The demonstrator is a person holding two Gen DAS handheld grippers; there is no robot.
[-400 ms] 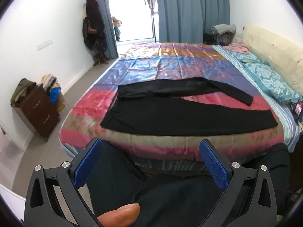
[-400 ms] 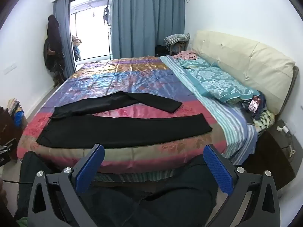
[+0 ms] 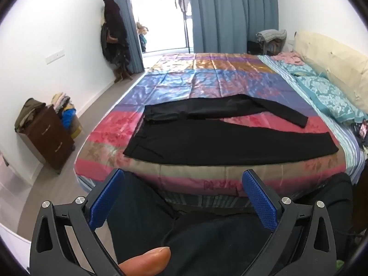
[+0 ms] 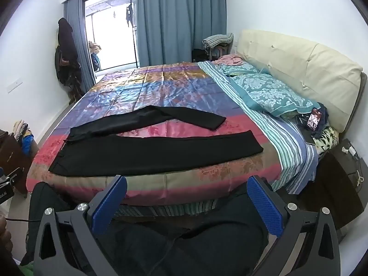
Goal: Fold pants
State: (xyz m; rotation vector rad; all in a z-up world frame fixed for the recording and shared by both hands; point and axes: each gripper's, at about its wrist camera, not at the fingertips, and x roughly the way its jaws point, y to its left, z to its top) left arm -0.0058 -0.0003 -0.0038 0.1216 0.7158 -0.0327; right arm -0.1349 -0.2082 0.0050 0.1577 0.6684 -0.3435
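The black pants (image 3: 207,142) lie flat on the bed (image 3: 230,87), near its closest edge, with their long axis running from 9 o'clock to 3 o'clock across both wrist views. The waistband sits toward 9 o'clock and the two leg ends toward 3 o'clock. The far leg (image 4: 161,117) splays off toward 1 o'clock, so a wedge of bedcover shows between the legs.

From the left gripper (image 3: 181,201) the pants lie at 12 o'clock, well apart, and the waistband falls on its side. From the right gripper (image 4: 187,203) they are also at 12 o'clock, well apart, with the near leg's hem (image 4: 253,142) nearer this hand. Both grippers have their jaws spread fully apart with nothing between them. My judgement is that the splayed leg needs bringing over onto the near one first.
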